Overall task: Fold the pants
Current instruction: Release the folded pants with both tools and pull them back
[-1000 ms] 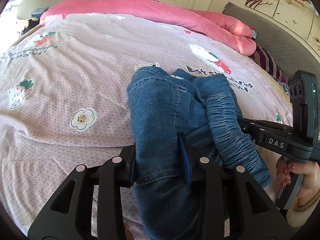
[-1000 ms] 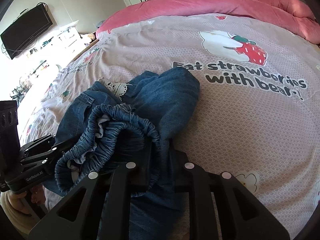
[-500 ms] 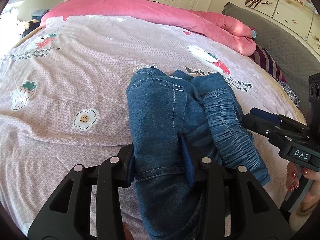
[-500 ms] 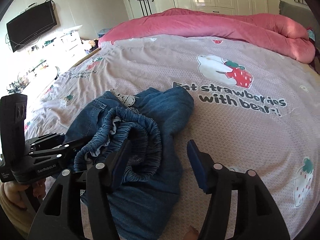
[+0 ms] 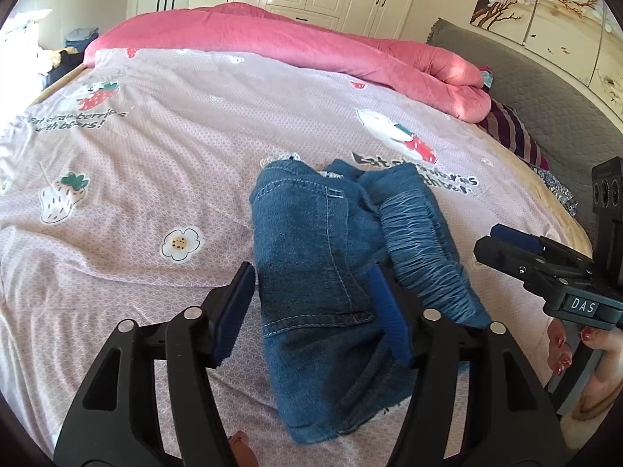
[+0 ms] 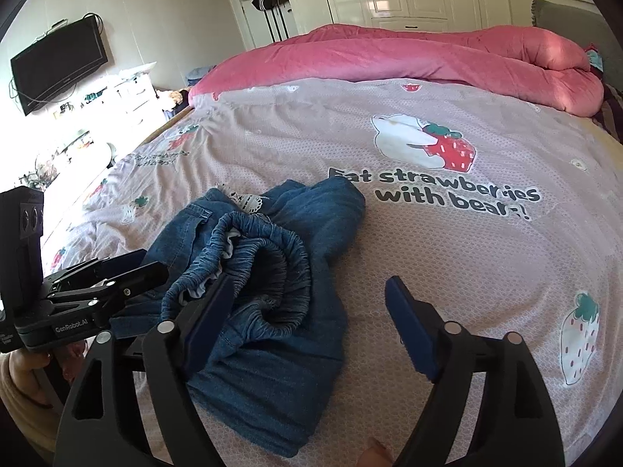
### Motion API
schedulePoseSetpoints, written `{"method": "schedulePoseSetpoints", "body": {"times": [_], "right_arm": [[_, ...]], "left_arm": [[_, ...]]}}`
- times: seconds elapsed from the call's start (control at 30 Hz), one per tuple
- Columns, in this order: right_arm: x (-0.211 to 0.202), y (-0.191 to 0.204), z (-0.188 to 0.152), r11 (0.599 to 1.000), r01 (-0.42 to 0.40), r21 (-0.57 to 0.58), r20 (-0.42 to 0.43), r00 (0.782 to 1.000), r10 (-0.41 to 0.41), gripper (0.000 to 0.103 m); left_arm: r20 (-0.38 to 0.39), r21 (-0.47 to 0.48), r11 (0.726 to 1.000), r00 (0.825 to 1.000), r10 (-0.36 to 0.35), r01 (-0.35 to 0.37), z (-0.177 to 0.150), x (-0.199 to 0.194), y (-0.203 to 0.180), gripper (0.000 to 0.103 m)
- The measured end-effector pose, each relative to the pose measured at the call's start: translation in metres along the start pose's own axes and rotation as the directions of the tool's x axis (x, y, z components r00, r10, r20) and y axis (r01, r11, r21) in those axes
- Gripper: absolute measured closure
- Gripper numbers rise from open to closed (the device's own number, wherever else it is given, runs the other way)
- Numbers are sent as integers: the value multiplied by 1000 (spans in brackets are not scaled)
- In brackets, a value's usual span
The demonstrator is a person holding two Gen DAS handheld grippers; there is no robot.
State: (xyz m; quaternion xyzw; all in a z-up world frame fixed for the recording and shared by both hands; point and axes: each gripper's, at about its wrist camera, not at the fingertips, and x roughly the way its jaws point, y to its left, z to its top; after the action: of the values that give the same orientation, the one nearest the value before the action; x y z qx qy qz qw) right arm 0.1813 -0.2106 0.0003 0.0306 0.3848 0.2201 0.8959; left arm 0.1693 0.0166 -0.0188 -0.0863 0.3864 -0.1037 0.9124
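Observation:
The blue denim pants [image 5: 331, 257] lie folded in a bundle on the bed, the elastic waistband [image 5: 420, 241] on the right side. In the right wrist view the pants [image 6: 272, 292] lie at lower left, waistband [image 6: 268, 268] on top. My left gripper [image 5: 311, 311] is open, its jaws standing on either side of the bundle's near end and off the cloth. My right gripper [image 6: 311, 319] is open and empty, just above the bundle's right edge; it also shows at the right of the left wrist view [image 5: 518, 245]. The left gripper shows in the right wrist view [image 6: 128, 268].
The bed has a pale pink strawberry-print sheet [image 5: 155, 179]. A rolled pink duvet [image 5: 311, 46] lies along the far side. A grey headboard [image 5: 545, 109] and a striped pillow [image 5: 514, 132] are at the right. A TV [image 6: 58, 66] hangs on the left wall.
Both grippers have opened and let go of the pants. Both have lifted and drawn back from the bundle, which now rests on the bed.

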Motion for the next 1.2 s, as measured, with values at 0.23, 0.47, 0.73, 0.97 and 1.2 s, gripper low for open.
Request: {"method": "schedulePoseSetpoints", "body": {"times": [0.23, 0.47, 0.73, 0.97, 1.2], "right_arm": [[-14, 6, 0, 999, 15, -28, 19, 1000, -14, 13], [-37, 15, 0, 998, 18, -63, 64, 998, -14, 7], [-71, 28, -7, 992, 50, -115, 124, 992, -35, 5], [-94, 41, -32, 989, 58, -133, 146, 989, -38, 5], [-111, 46, -52, 990, 68, -123, 140, 989, -51, 5]], "left_arm": [[54, -8, 1000, 998, 13, -13, 1, -24, -1, 34], [107, -32, 997, 992, 70, -67, -5, -57, -2, 17], [135, -38, 992, 983, 122, -118, -18, -93, -11, 10], [141, -15, 989, 979, 147, -146, -36, -113, -30, 10], [122, -27, 985, 978, 170, -168, -58, -122, -35, 10]]}}
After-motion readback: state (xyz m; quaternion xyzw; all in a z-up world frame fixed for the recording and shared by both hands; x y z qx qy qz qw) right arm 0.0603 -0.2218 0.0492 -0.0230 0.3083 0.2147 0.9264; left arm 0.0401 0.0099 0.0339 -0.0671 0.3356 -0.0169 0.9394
